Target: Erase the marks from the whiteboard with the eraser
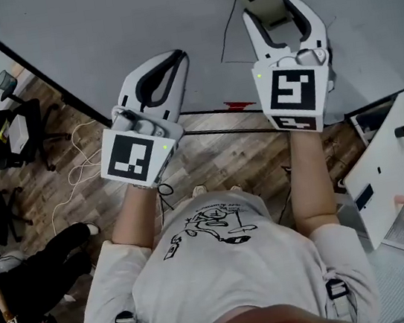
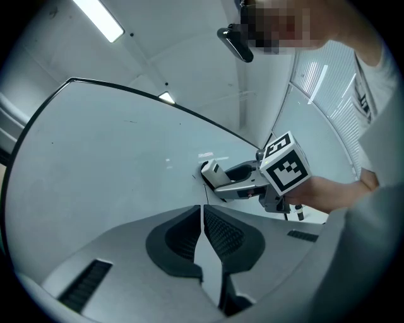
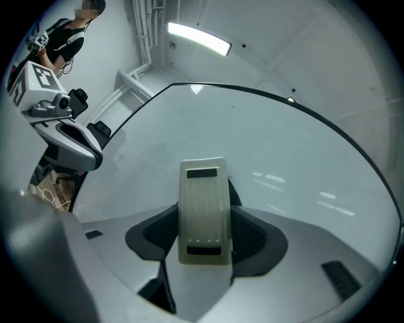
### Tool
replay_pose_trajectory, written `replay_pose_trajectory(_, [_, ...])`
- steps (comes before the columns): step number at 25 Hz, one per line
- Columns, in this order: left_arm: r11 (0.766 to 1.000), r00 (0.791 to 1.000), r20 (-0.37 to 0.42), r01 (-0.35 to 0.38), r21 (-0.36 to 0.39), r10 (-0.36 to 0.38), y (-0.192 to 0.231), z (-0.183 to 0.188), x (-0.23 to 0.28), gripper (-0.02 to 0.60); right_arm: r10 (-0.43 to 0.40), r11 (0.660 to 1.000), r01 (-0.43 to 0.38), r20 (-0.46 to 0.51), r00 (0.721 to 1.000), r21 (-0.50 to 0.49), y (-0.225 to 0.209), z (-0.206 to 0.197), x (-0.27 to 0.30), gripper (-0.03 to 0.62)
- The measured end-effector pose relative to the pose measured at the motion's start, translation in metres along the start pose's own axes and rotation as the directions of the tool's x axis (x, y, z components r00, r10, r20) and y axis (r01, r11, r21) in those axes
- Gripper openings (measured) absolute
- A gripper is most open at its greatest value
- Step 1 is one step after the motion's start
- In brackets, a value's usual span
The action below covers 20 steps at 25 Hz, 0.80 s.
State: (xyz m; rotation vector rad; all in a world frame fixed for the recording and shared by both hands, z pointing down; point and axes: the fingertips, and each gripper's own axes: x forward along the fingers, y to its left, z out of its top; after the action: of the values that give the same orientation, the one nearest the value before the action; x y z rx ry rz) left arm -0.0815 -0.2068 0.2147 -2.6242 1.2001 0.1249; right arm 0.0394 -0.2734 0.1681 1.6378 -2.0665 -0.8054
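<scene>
The whiteboard (image 1: 92,30) fills the space ahead of both my grippers. My left gripper (image 2: 202,211) has its jaws pressed together with nothing between them, tips near the board. My right gripper (image 3: 203,222) is clamped on the eraser (image 3: 203,189), which stands between its jaws with its far end at the board. A thin black mark (image 1: 227,36) runs just left of it.

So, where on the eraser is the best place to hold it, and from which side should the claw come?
Grip the eraser across its two long sides, near the rear end, coming from behind along its length. Those sides look flat and parallel, and the front end is left free for the whiteboard. The right claw holds it this way.
</scene>
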Motion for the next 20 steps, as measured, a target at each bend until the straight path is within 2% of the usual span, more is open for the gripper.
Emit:
replay_pose_trajectory(13, [0.999, 0.999, -0.030, -0.042, -0.015, 0.041, 0.014, -0.018, -0.016, 0.032, 0.052, 0.991, -0.059, -0.063, 0.997, -0.119, 0.067, -0.007, 0.018, 0.256])
replay_pose_trajectory(20, [0.997, 0.997, -0.037, -0.075, -0.016, 0.074, 0.017, -0.028, -0.030, 0.032, 0.116, 0.968, -0.136, -0.107, 0.987, -0.210, 0.131, -0.024, 0.023, 0.256])
